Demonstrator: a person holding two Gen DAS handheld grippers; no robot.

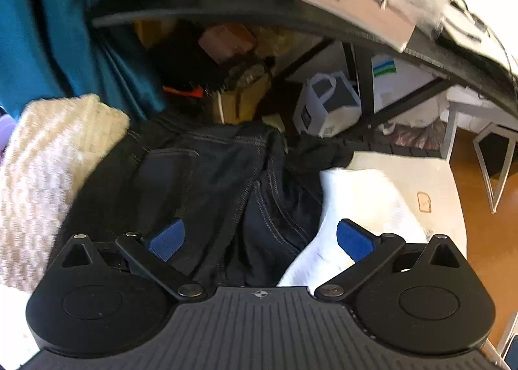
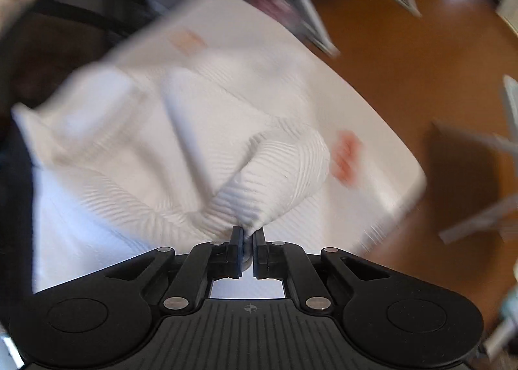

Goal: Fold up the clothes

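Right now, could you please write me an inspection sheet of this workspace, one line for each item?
Surface: white table with small printed pictures, partly covered by clothes.
Job's things: white ribbed garment spread on the table; dark jeans and cream knit beside it.
Clutter: bags and boxes under the dark desk; a pile of things on top of it.
Grippers: left gripper open over the jeans, holding nothing; right gripper shut on a fold of the white garment.
Cables: thin wires on the desk top.
Surroundings: wooden floor, teal curtain; the right view is blurred.
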